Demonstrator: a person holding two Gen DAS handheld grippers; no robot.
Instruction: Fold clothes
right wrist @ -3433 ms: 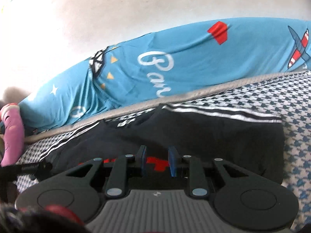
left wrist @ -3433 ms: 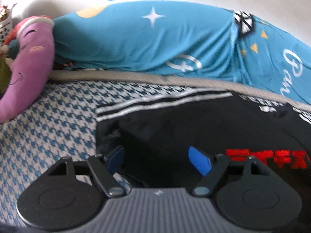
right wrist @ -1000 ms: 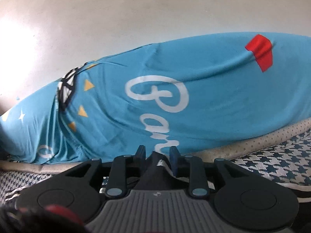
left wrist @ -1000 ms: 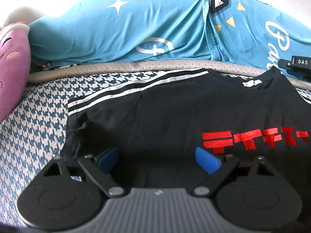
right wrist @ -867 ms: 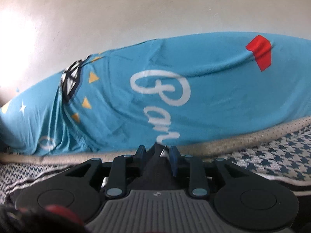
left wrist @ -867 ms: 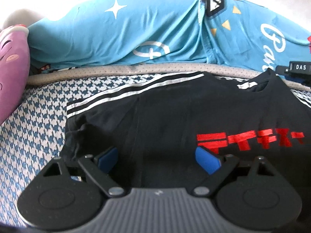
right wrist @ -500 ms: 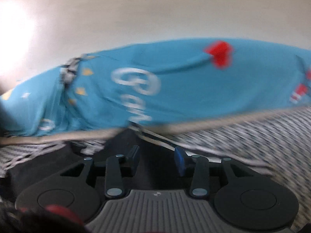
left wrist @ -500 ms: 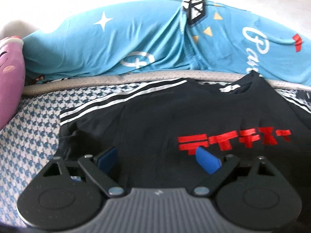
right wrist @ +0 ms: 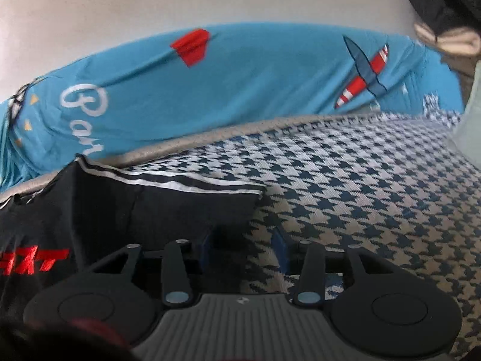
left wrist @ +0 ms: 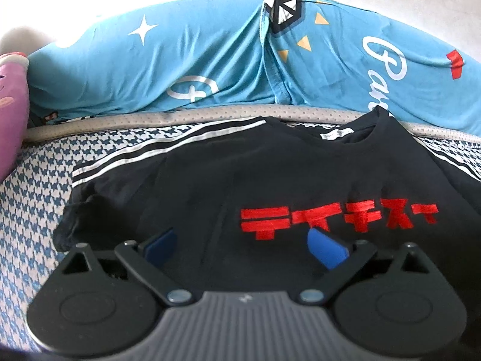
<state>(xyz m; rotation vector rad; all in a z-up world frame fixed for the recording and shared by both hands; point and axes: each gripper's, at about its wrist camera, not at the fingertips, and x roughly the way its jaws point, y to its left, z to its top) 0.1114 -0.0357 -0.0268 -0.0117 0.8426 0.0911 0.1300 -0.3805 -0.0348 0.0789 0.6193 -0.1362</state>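
Note:
A black T-shirt with red lettering and white sleeve stripes lies flat, front up, on the houndstooth bed cover. My left gripper hovers open over the shirt's lower chest, nothing between its blue pads. In the right wrist view the shirt's striped sleeve reaches in from the left. My right gripper stands open just off the sleeve's edge, over the bare houndstooth cover, holding nothing.
A blue printed quilt is bunched along the wall behind the bed. A purple plush toy sits at the far left. Dark and beige items lie at the upper right of the right wrist view.
My right gripper was shut on the shirt's collar, opened and let go, then swung right past the sleeve. The left gripper stayed open while its view drifted slightly across the shirt.

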